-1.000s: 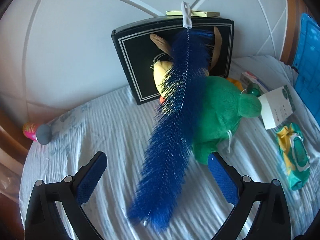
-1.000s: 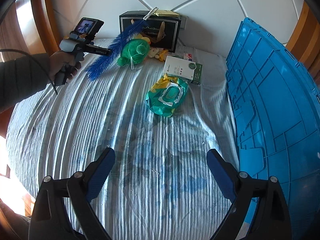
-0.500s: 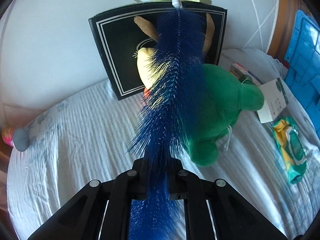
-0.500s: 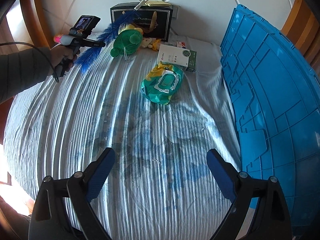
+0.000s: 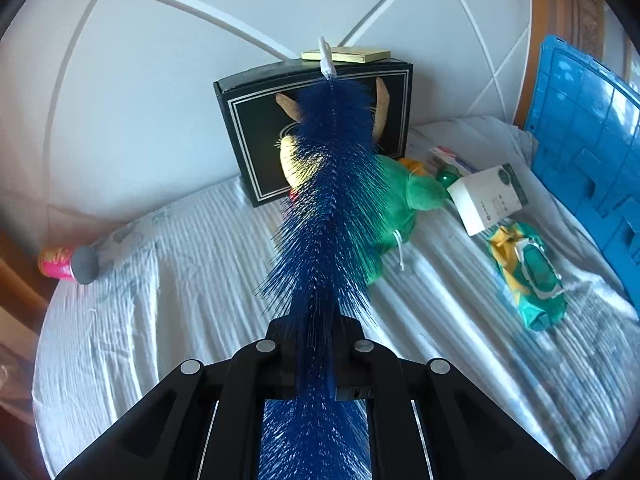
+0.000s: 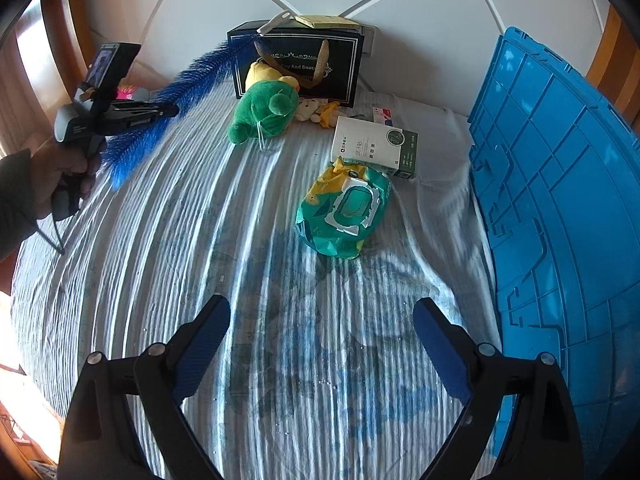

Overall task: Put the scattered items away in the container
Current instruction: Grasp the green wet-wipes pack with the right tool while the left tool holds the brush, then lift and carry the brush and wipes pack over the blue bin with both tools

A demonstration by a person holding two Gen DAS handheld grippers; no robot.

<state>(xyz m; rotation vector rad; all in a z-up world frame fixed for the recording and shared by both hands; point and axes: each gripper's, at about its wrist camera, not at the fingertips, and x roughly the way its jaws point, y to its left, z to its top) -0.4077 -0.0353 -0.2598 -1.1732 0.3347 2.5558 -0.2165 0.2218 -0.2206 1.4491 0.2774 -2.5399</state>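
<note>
White ribbed bedding covers the bed, which backs onto a pale panelled headboard. At its right edge stands the blue crate. Near the head edge lie a green plush, a white carton and a wipes pack, before a black box. The left gripper is clamped on the blue brush, held above the bedding; the right gripper gapes empty.

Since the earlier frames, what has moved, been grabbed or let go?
The left tool has closed on the blue bristle brush and lifted it off the bed, white tip raised. The right tool stays open and empty. Green plush, wipes pack, white box and blue crate lie unchanged.
</note>
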